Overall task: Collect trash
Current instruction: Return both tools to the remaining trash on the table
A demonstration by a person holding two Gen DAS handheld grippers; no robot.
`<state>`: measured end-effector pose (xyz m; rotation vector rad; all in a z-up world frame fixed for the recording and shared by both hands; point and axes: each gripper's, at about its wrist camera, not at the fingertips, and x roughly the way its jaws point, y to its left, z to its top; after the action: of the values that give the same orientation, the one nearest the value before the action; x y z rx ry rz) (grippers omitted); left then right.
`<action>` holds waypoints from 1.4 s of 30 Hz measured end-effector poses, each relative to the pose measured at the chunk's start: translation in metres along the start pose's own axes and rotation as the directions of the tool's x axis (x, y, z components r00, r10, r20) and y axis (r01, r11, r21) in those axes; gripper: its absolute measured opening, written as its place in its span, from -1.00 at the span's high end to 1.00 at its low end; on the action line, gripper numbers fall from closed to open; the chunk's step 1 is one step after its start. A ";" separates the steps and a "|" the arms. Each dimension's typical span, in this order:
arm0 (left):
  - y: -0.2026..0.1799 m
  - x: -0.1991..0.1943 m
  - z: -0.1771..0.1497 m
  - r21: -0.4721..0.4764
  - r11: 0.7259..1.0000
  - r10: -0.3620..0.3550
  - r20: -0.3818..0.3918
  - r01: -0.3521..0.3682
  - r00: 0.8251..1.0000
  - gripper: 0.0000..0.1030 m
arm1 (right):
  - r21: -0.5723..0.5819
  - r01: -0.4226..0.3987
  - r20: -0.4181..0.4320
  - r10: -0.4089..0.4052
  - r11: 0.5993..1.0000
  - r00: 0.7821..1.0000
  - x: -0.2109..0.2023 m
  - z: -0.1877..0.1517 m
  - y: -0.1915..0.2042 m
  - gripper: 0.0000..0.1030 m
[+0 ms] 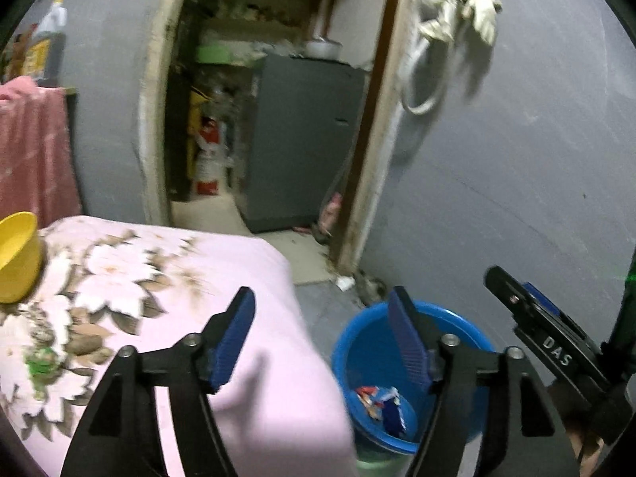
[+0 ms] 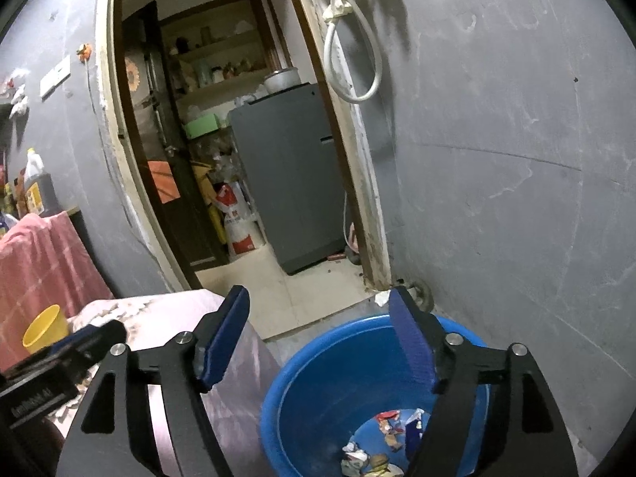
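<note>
The blue bucket (image 2: 318,389) stands on the floor, just beside the bed (image 1: 222,278) edge, near the grey wall. Crumpled trash (image 2: 391,425) lies inside it. Both left tongs (image 1: 322,342) and right tongs (image 2: 318,338) stand apart, holding nothing.

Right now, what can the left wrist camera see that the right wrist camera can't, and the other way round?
Only the left wrist view shows the big flower print on the pink bedspread and the right gripper off to the side.

Only the right wrist view shows the shelves deep in the back room, an orange paper on the door, and crumpled white paper in the trash.

Both show the blue bucket with wrappers inside, the yellow cup, the grey cabinet, the white hose, and open, empty jaws.
</note>
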<state>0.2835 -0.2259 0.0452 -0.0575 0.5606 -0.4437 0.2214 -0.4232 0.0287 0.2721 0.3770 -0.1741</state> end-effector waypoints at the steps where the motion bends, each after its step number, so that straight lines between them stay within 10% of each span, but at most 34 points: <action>1: 0.007 -0.005 0.002 -0.007 1.000 0.022 0.015 -0.022 1.000 -0.52 | -0.001 -0.003 0.007 0.003 1.000 1.000 -0.001 0.000 0.001 -0.48; 8: 0.038 -0.046 0.002 -0.051 0.990 0.138 0.171 -0.132 0.975 -0.93 | -0.039 -0.047 0.138 0.052 0.998 0.989 -0.019 0.000 0.025 -1.00; 27: 0.116 -0.143 -0.021 -0.174 0.941 0.334 0.334 -0.291 0.881 -0.96 | -0.241 -0.214 0.414 0.300 0.947 0.859 -0.071 -0.022 0.117 -1.00; 36: 0.141 -0.175 -0.038 -0.153 0.914 0.406 0.371 -0.376 0.835 -0.97 | -0.309 -0.283 0.371 0.389 0.908 0.843 -0.072 -0.035 0.154 -1.00; 42: 0.162 -0.186 -0.052 -0.097 0.917 0.394 0.364 -0.386 0.844 -0.97 | -0.341 -0.337 0.301 0.441 0.878 0.845 -0.065 -0.047 0.176 -1.00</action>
<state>0.1791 0.0022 0.0666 -0.0441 0.1841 -0.0205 0.1845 -0.2350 0.0521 0.0304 -0.0416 0.2347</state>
